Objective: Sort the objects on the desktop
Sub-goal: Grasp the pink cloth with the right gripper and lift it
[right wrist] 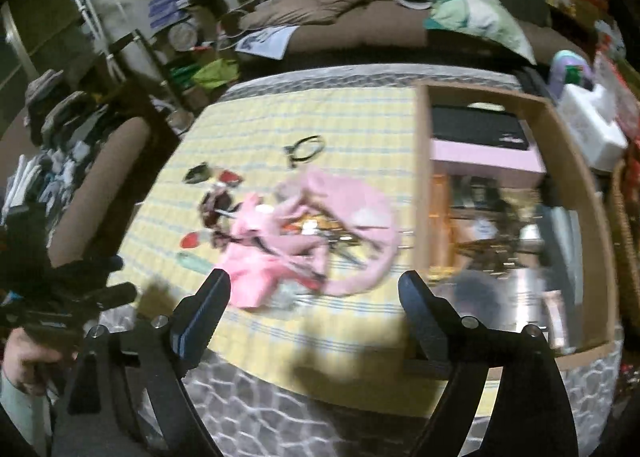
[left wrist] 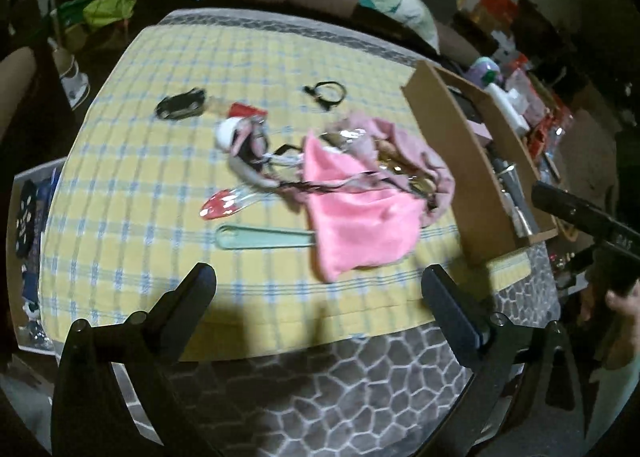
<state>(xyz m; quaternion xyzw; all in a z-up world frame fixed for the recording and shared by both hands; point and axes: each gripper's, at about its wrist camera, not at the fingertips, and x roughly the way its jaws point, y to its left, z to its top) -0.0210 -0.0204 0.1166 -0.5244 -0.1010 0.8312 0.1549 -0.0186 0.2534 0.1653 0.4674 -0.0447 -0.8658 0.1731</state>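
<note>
1. Both grippers, left gripper (left wrist: 320, 285) and right gripper (right wrist: 314, 293), hover spread and empty above the near edge of the yellow checked tablecloth (left wrist: 132, 185).
2. The crumpled pink cloth pouch (left wrist: 360, 217) lies mid-table, just beside the brown cardboard box (left wrist: 448, 145); pinch one loose edge and lift slowly.

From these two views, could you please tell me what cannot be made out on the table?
- Left wrist: the pink cloth covers one end of the green tool.
- Left wrist: the cardboard box wall hides most of its contents.
- Right wrist: motion blur smears the box contents.
</note>
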